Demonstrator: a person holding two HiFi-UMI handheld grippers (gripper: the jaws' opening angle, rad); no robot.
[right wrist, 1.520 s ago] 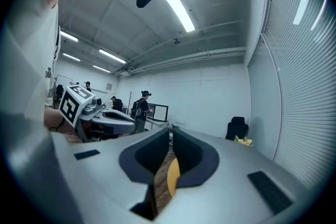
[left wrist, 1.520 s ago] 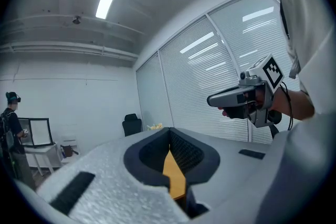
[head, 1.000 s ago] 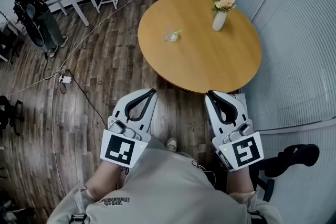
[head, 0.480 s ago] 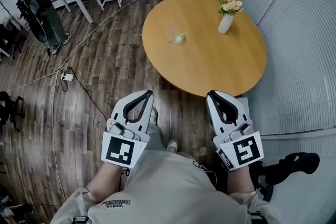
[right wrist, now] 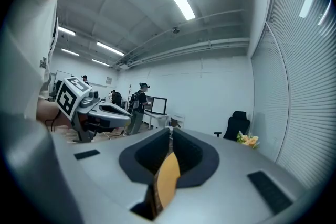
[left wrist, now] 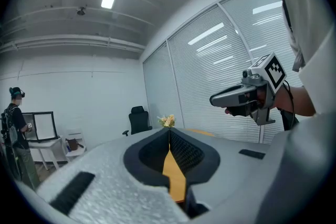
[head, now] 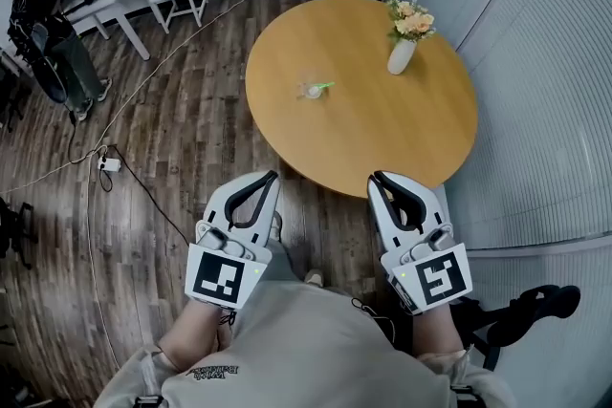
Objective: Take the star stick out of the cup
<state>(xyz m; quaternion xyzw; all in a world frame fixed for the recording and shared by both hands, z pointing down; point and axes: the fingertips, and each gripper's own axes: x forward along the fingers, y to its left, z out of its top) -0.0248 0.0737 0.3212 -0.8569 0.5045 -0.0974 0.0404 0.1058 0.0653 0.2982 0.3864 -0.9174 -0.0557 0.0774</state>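
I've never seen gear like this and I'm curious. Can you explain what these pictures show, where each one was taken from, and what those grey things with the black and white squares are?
There is no robot here. A person holds two hand tools, the left gripper and the right gripper. Each has two jaws, and the cubes with square markers are part of them. The top-down picture comes from a camera on the person's head. The other two come from cameras riding on each gripper, looking along its jaws. Both pairs of jaws are together and hold nothing. Ahead is a round wooden table. On it stand a clear cup holding a green star stick and a white vase of flowers. Both grippers are well short of the cup.
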